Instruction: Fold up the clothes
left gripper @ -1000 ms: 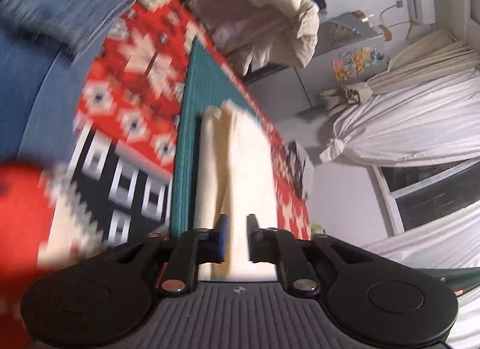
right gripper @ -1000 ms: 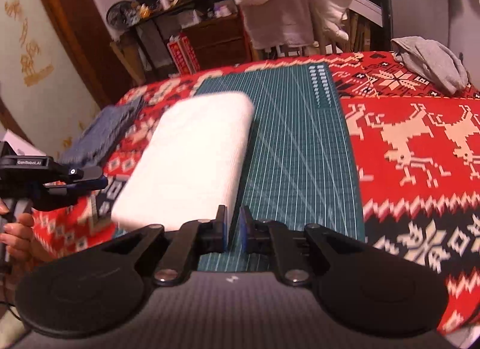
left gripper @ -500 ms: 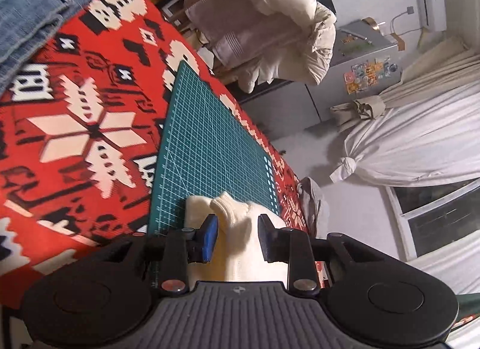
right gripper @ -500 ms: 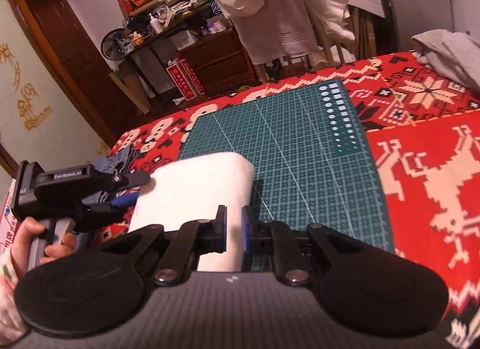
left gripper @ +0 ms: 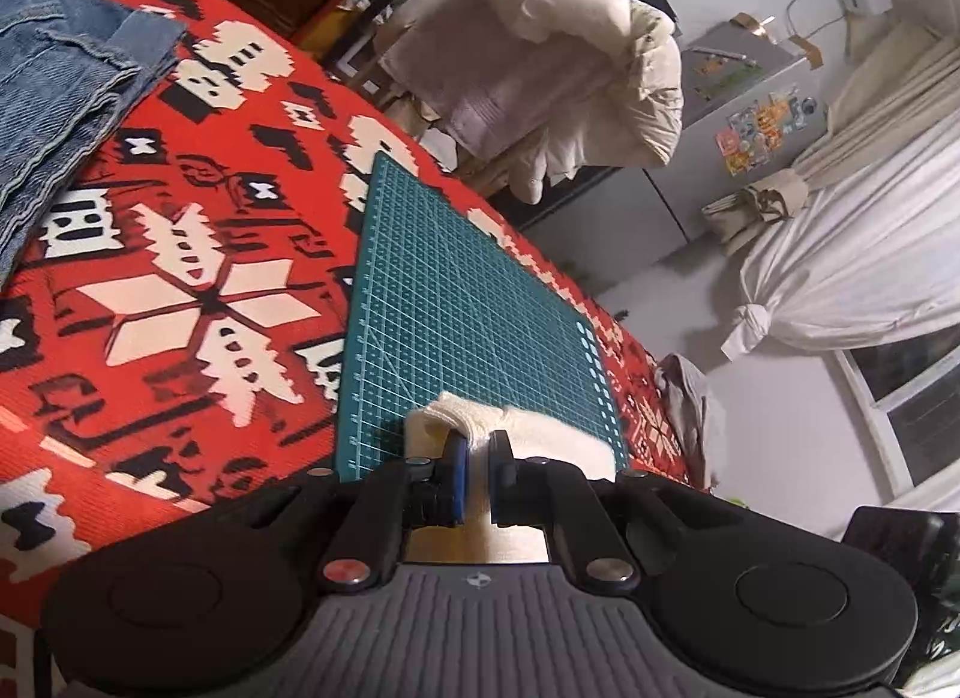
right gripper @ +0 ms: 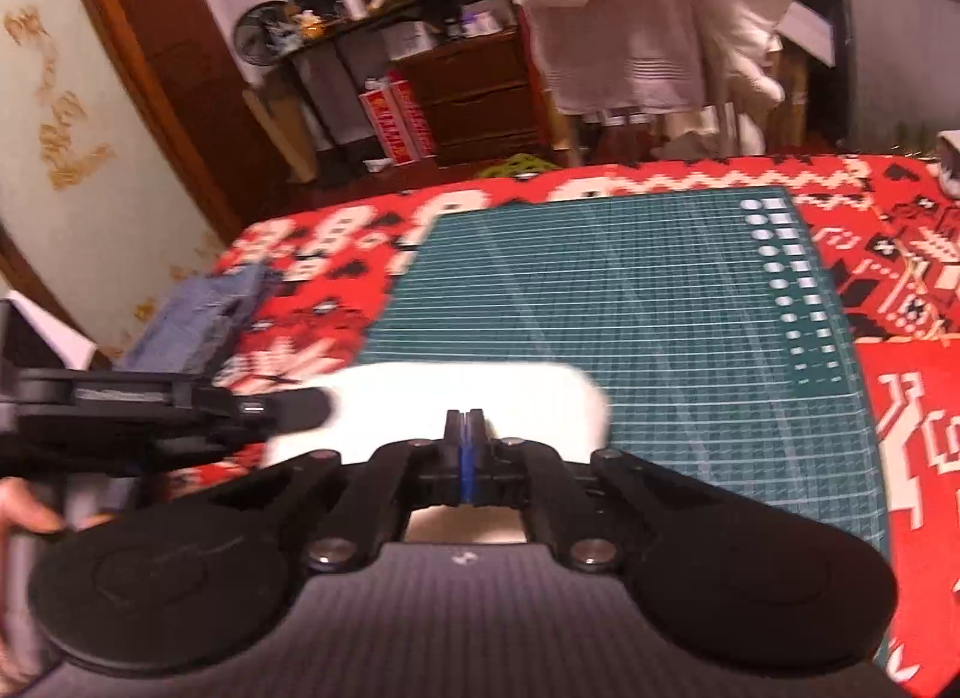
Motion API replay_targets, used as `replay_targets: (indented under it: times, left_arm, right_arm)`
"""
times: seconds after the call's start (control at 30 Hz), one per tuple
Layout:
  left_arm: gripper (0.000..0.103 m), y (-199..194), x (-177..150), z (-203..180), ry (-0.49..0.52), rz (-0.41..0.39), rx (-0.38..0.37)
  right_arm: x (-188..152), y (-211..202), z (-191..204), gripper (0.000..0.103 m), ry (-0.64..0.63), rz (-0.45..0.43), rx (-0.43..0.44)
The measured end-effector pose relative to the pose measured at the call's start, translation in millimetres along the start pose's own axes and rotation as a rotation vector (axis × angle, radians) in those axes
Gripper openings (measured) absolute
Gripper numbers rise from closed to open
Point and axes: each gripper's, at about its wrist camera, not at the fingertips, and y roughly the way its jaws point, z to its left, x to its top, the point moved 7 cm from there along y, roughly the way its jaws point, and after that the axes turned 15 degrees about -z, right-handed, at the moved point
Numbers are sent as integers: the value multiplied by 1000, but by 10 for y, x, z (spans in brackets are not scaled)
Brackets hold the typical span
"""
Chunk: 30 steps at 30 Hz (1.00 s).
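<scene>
A folded white garment [left gripper: 540, 439] lies at the near end of the green cutting mat [left gripper: 468, 302]. My left gripper [left gripper: 478, 467] is shut on a bunched fold at the garment's left corner, and cloth shows between its blue pads. In the right wrist view the same white garment [right gripper: 480, 392] sits just ahead of and under my right gripper [right gripper: 465, 428]. Its fingers are pressed together over the cloth, and no cloth shows between them. The left gripper's body [right gripper: 180, 407] reaches in from the left, held by a hand [right gripper: 18, 512].
A red patterned cloth [left gripper: 198, 302] covers the table. Folded blue jeans [left gripper: 60, 86] lie at its far left and a crumpled grey garment [left gripper: 684, 398] at its far right. Behind the table are a chair draped with pale bedding [right gripper: 648, 8], shelves and a dresser.
Both grippers have drawn back to the garment's near edge. The left gripper's fingers narrowed onto a fold of the cloth. The right gripper went from a small gap to fully shut.
</scene>
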Motion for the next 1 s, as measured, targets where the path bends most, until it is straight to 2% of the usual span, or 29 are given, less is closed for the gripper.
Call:
replay_targets:
  times: [0.1,0.33,0.47,0.53,0.67,0.77,0.83,0.9,1.0]
  left_arm:
    - [7,10,-9,4,6,-5,0]
    - [7,3,2,40,-49,-1,-10]
    - [7,19,8,42,-59,13,-8]
    - [7,23,21,51,-70,17,-6]
    - [8,18,22,86,-115,22,-13]
    - [10,-38,4,99,-156,26,-27]
    - [10,-103,-52,80,-155,35,-35]
    - [17,-173,-116,55,-149,46,-42]
    - [18,-279,-213,18,-139,62,-53]
  right_arm:
    - [0,42,-152,0,56,-9,-24]
    - [98,36,-171,1,13,-36,-81]
    - [30,-78,140,1,-20,0,27]
    - [-81,-63,323,1,-69,28,47]
    - [-206,-117,496,0,-105,32,32]
    - [-195,-181,563,0,-95,39,52]
    - [-183,-189,587,0,-89,34,62]
    - [-205,-191,606,1,-83,40,65]
    - [-268,-199,605,1,-74,48,57]
